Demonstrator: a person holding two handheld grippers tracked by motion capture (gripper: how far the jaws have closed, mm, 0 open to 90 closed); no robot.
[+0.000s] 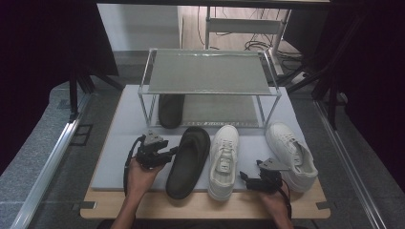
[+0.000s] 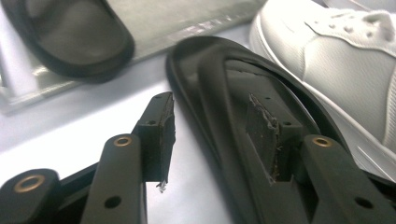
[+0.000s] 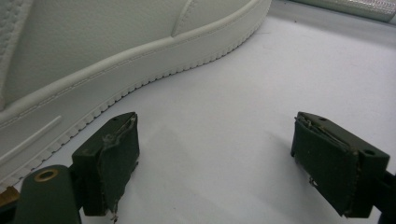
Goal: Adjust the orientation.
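A dark slipper (image 1: 188, 162) lies on the grey mat (image 1: 119, 143), toe toward the rack. My left gripper (image 1: 173, 151) is at its left edge, held by a hand. In the left gripper view the left gripper (image 2: 210, 102) stands open astride the slipper's (image 2: 210, 56) rim, one jaw outside and one over the footbed, pads not pressing. A second dark slipper (image 1: 169, 110) sits on the rack's lower shelf (image 2: 70, 37). My right gripper (image 1: 245, 180) rests open between two white sneakers (image 1: 224, 160) (image 1: 291, 155). In the right gripper view it (image 3: 215, 121) holds nothing, beside a sneaker's sole (image 3: 93, 46).
A two-shelf metal rack (image 1: 210, 71) stands at the back of the mat, its top shelf bare. The mat lies on a wooden table (image 1: 200, 207). Dark drapes and metal rails flank both sides. A white sneaker (image 2: 336, 51) lies close to the right of the slipper.
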